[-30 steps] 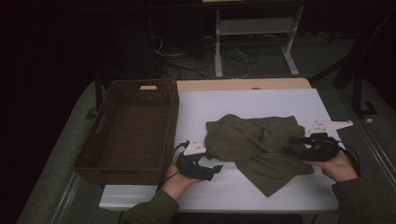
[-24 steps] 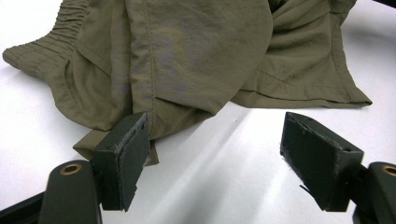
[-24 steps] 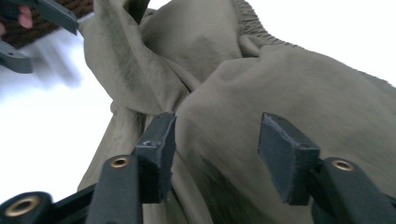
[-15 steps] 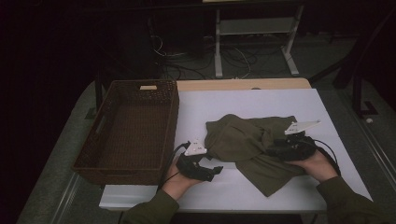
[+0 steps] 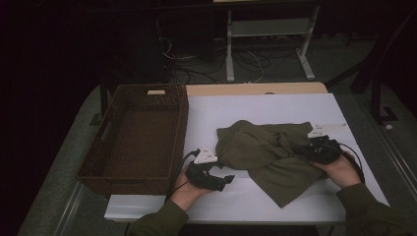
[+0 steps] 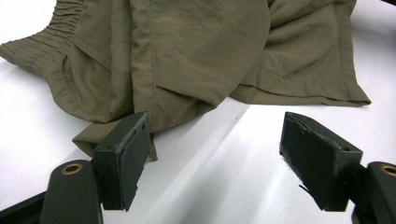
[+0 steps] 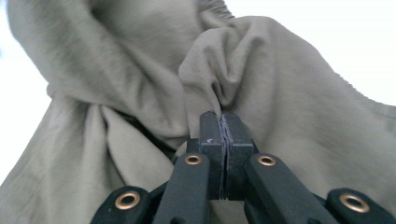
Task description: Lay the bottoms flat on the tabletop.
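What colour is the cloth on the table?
Olive green, plain; the cloth shows best in the left gripper view.

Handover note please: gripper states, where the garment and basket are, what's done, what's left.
Right gripper: jaws have just closed, pinching a fold of the olive green garment at its right side.
Left gripper: jaws open, nothing between them, at the garment's near left edge on the white table.
Wicker basket: left of the garment, nothing in it.
Done: one grip taken.
Left: probably grip with the left, then fold the garment or move it to the basket.
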### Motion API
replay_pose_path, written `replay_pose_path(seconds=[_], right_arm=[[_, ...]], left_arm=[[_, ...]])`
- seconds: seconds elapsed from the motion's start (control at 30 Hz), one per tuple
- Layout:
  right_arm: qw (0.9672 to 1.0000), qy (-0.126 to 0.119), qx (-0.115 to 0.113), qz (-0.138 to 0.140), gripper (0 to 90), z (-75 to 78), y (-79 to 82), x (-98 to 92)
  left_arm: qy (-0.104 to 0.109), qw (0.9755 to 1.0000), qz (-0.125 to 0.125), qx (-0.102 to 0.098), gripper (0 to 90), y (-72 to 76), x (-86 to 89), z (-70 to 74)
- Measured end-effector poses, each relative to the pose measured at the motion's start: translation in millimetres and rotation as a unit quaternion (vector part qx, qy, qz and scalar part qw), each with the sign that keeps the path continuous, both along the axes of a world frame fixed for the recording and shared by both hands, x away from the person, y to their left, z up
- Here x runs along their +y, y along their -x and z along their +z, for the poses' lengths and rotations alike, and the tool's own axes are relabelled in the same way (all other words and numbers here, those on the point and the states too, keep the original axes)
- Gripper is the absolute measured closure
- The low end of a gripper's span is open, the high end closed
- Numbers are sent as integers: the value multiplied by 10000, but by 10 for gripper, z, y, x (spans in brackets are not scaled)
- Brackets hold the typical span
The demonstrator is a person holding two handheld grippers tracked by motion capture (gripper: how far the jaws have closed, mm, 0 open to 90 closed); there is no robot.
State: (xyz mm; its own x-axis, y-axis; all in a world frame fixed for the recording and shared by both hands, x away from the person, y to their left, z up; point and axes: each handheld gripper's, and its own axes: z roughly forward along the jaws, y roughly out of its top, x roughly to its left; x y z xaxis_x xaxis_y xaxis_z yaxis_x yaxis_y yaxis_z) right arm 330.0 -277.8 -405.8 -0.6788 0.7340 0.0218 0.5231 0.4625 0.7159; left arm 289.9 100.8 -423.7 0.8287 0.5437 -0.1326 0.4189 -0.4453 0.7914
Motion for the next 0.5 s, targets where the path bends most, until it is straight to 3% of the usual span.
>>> replay_pose_path(seconds=[0.27, 0.5], right_arm=[[9985, -29, -231, -492, 882, 58, -213, -252], [9946, -74, -284, -995, 882, 29, -441, -485]], left_arm=[[1, 10000, -2, 24, 245, 2, -13, -7], [9, 10000, 11, 37, 245, -5, -4, -9]])
